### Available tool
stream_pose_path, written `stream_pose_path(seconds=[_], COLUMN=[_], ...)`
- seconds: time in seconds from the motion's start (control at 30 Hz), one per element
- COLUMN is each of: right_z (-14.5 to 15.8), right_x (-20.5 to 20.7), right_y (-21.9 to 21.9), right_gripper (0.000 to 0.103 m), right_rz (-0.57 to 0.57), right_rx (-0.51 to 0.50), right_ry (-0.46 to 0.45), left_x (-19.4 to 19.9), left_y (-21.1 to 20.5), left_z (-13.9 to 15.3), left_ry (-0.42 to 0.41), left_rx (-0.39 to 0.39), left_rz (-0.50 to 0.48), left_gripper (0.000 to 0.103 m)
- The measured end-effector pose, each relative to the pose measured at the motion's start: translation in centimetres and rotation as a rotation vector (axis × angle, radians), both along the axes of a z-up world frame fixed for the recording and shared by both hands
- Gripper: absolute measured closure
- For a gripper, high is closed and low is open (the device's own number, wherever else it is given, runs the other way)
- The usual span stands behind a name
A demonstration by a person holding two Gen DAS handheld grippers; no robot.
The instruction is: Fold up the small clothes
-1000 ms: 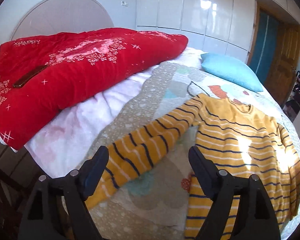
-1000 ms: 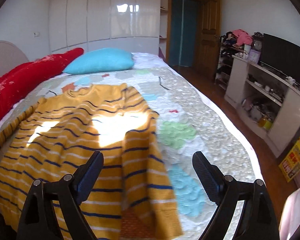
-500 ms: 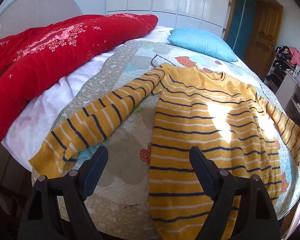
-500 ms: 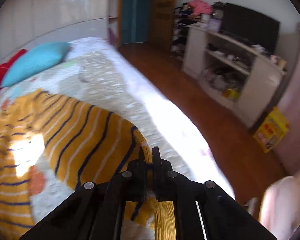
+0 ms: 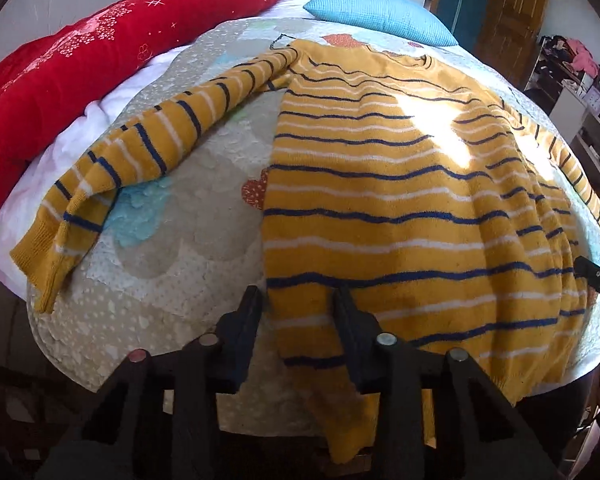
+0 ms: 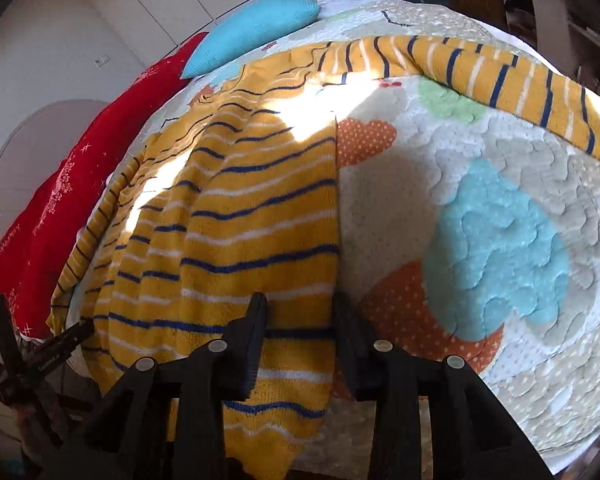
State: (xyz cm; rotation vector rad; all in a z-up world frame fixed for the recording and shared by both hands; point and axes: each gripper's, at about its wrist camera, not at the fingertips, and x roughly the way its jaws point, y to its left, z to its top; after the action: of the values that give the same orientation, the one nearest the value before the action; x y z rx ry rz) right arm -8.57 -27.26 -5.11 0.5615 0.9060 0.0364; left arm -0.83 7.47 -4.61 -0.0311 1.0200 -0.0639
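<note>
We see striped sweater (image 5: 400, 184) flat on quilt (image 5: 188, 216) | left gripper (image 5: 298, 312) parted astride 6 o'clock hem | right gripper (image 6: 300, 316) likewise parted

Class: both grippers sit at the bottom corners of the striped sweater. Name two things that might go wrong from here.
1. The sweater's hem hangs over the bed edge; lifting unevenly could drag it off.
2. The left gripper and right gripper each straddle only a narrow strip of hem, so the knit may slip out. The left sleeve is already bunched and could fold crooked.
</note>
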Motion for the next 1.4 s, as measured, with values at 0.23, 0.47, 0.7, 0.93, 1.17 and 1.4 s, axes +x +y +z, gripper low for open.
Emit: stream_pose_path(seconds=[0.23,0.47,0.7,0.93,1.17,1.4], right_z=[0.1,-2.5,1.0,8.9,10.9,8.8], right_x=[-4.9,-7.6,-2.9,-0.1,12.5,26.8], right_y=[-11.5,-22.3,-27.1,-30.8,-17.9,2.2], right_gripper=[0.033,0.033,0.097,0.097,0.097,0.097], right_rz=[-0.428,-0.799,-0.777,-0.767,-0.409,0.011], right_rx=[0.137,0.397,0.268,-0.004,0.006,-0.021], right_ry=[-0.086,-0.206,-0.164,-0.156,-0.191,-0.161], left_x=[-2.7,-0.9,0.9,1.9,2.0,0.5], left_y=[3.9,2.3,0.8,2.2,5.1,10.1], left_z=[2.7,3.2,3.8,4.6,4.3,3.5], left_ry=[-0.066,-0.045,-0.033,-0.068,-0.078,-0.097], left_rx=[-0.043,-0.121,-0.149,-0.154,-0.22,-0.229], left_rz=[0.056,0.035,0.03,0.069,0.116,0.202], left_gripper=[0.056,0.048,0.048,0.047,0.043,0.042])
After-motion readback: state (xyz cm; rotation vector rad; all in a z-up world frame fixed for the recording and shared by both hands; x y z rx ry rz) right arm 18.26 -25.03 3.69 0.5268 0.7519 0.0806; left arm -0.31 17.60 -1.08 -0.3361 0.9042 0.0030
